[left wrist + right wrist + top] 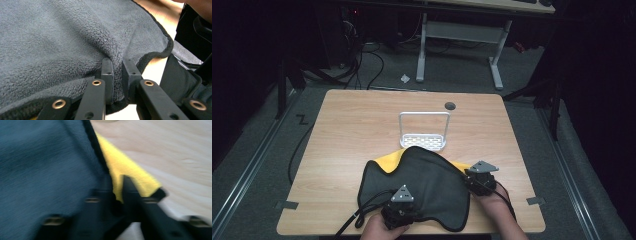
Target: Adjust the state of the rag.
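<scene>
The grey-and-yellow microfibre cloth [417, 187] lay soft, light and floppy on the table's [352, 130] near half (best taken by its edges), the left gripper [117, 72] pinching a fold, the right gripper [117, 187] clamping its yellow corner.

We see a light wooden bench [362, 120] with a dark round grommet hole [450, 106], standing on grey carpet [262, 165]. Beyond it a second desk [492, 5] rests on white metal legs [497, 65], with black cables [362, 65] trailing over the floor. The surroundings lie in darkness.
</scene>
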{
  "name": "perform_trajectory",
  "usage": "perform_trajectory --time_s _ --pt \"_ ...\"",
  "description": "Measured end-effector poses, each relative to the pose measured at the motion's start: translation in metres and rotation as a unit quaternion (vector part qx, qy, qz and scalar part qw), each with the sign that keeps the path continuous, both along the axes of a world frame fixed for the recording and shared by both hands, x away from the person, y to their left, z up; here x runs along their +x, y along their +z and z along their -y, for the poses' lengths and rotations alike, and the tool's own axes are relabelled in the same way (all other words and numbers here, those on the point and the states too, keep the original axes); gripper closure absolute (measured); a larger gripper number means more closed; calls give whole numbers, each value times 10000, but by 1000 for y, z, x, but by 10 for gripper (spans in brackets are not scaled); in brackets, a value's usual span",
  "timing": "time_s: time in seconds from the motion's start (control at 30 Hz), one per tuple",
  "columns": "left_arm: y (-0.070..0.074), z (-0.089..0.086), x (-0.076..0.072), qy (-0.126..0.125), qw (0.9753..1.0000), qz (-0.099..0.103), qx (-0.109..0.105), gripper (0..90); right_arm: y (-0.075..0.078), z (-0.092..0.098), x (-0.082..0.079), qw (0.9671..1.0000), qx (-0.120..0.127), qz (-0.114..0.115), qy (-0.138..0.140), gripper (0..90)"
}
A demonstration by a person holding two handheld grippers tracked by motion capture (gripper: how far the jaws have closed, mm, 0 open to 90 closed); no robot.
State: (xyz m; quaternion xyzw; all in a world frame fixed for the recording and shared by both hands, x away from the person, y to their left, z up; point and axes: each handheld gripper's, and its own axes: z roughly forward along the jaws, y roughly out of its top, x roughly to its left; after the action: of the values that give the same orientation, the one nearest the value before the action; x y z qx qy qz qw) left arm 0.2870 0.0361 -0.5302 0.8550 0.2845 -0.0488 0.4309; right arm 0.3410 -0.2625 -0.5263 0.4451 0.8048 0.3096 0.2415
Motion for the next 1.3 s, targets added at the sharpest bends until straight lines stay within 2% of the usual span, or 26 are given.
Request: perform_trajectory --time_s 0.03,0.13,0.17,0.23,0.3,0.37,0.43,0.57,0.7,0.73,0.77,0.87,0.93,0.97,1.0,1.03,1.07,1.13,1.2,1.3 --pt "0 0 0 -15 10000 -12 -32 806 2 2 2 9999 -10 50 -108 872" --pt "2 0 -1 -62 9999 -28 -115 806 14 10 11 9981 59 456 -406 877" --pt "3 0 -2 -86 9999 -41 -142 803 17 13 17 9972 165 513 -523 873" --pt "4 2 -3 -144 9997 -22 -188 791 21 18 31 9953 180 608 -733 848" --pt "5 3 -3 -165 9996 -31 -211 744 17 21 47 9947 94 574 -844 736" --pt "9 0 -2 -96 9995 -44 -297 651 14 26 53 9944 216 453 -934 685" --pt "14 -4 -1 -37 9990 -42 -439 578 20 26 47 9941 165 587 -893 644" --pt "28 -21 4 190 9980 149 -588 524 34 19 19 9946 339 791 -588 640" --pt "39 -51 18 647 9950 349 -682 554 28 5 -4 9980 480 410 -102 730" --pt "40 -62 23 821 9937 517 -561 578 25 1 -9 9986 438 302 2 776" --pt "39 -68 27 956 9927 582 -446 636 22 -3 -13 9992 307 194 147 835" --pt "33 -94 44 1427 9877 634 -28 738 17 -8 -19 9995 116 -13 297 900" --pt "24 -105 54 1669 9833 604 408 773 13 -9 -21 9994 28 -143 311 900" --pt "18 -110 59 1713 9829 476 486 779 11 -9 -23 9993 12 -211 305 900" --pt "12 -113 62 1721 9831 335 532 785 8 -9 -24 9991 -4 -281 312 900" --pt "5 -113 64 1713 9824 251 704 785 5 -8 -24 9989 -41 -348 299 900" --pt "4 -113 64 1691 9828 320 674 791 4 -6 -25 9990 -9 -341 275 900" --pt "3 -113 63 1672 9833 299 659 790 4 -2 -25 9993 -19 -340 160 900" --pt "3 -111 59 1593 9848 297 630 790 4 4 -24 9995 -67 -299 17 900" --pt "2 -104 45 1449 9883 140 462 788 3 21 -23 9994 -105 -221 -238 900"
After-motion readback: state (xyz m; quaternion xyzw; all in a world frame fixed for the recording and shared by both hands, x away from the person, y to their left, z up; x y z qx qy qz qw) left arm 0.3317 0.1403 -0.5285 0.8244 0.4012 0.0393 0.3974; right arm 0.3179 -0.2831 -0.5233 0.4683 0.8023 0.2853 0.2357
